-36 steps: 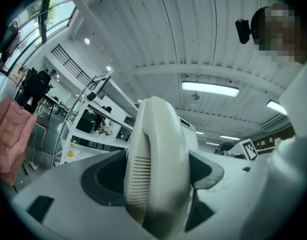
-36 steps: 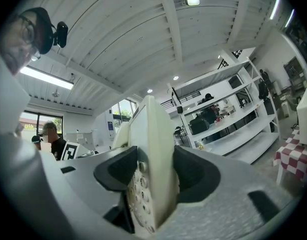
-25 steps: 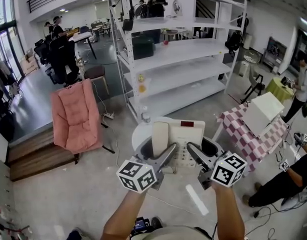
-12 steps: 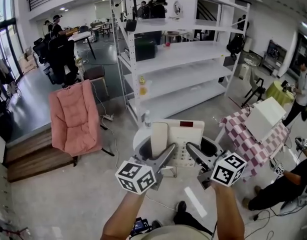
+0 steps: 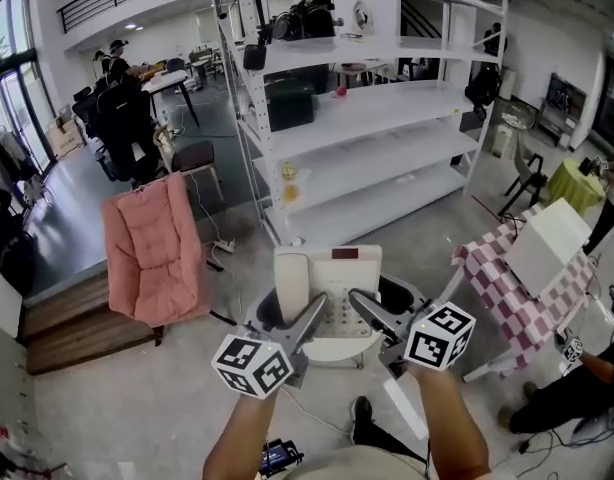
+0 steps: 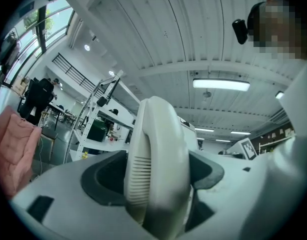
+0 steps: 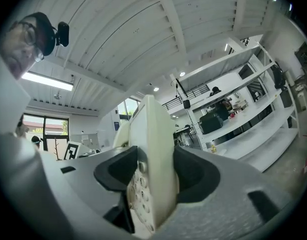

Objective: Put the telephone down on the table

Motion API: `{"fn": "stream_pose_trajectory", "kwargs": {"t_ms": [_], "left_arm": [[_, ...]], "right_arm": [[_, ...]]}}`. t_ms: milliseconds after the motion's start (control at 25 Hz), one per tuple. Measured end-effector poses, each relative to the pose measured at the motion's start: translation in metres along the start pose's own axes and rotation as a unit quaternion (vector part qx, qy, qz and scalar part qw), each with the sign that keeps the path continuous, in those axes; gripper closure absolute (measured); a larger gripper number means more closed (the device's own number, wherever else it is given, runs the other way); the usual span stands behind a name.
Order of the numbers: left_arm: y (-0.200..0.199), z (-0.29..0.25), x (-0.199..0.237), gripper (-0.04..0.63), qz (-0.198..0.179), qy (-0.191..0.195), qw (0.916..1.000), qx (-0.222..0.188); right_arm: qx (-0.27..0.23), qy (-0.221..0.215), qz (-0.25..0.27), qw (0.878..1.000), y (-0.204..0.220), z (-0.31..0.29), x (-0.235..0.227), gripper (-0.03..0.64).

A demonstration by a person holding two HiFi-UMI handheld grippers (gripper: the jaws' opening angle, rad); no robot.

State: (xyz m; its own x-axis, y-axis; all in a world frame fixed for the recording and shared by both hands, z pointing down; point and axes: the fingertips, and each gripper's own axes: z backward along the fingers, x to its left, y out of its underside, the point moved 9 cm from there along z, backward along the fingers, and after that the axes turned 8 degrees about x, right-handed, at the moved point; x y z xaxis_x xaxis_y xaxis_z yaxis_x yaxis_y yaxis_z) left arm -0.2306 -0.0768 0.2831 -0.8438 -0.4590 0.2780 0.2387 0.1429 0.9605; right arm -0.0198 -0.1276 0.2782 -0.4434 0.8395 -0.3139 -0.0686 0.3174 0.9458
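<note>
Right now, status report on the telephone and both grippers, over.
Left hand-held gripper shut on telephone, handset side; right hand-held gripper shut on keypad side. Telephone above round table, contact unclear.

No print can be read on the telephone (image 5: pixel 332 280) or elsewhere.

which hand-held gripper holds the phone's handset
The left hand-held gripper: its jaws clamp the handset; the right hand-held gripper clamps the telephone by its keypad edge.

head view looks steeply down; both gripper views tilt upward, close on the shared telephone (image 5: pixel 332 280).
</note>
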Motion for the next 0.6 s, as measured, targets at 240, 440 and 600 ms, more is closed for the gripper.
{"fn": "stream_pose_trajectory", "kwargs": {"t_ms": [240,440,600], "left_arm": [[0.01,-0.051,0.014,0.244,0.012,-0.016,0.9998,0.01],[0.015,-0.094,0.03,0.244,0.021,-0.014,0.9992,0.032],[0.03,-0.124,0.038,0.243,0.032,-0.008,0.9983,0.047]], "right_arm": [[0.017,-0.006,-0.009,1.0,-0.001,-0.013,-0.061,0.403],[0.03,0.01,-0.02,0.999,0.0,-0.026,-0.101,0.403],[0.034,0.022,-0.035,0.999,0.008,-0.027,-0.131,0.403]]}}
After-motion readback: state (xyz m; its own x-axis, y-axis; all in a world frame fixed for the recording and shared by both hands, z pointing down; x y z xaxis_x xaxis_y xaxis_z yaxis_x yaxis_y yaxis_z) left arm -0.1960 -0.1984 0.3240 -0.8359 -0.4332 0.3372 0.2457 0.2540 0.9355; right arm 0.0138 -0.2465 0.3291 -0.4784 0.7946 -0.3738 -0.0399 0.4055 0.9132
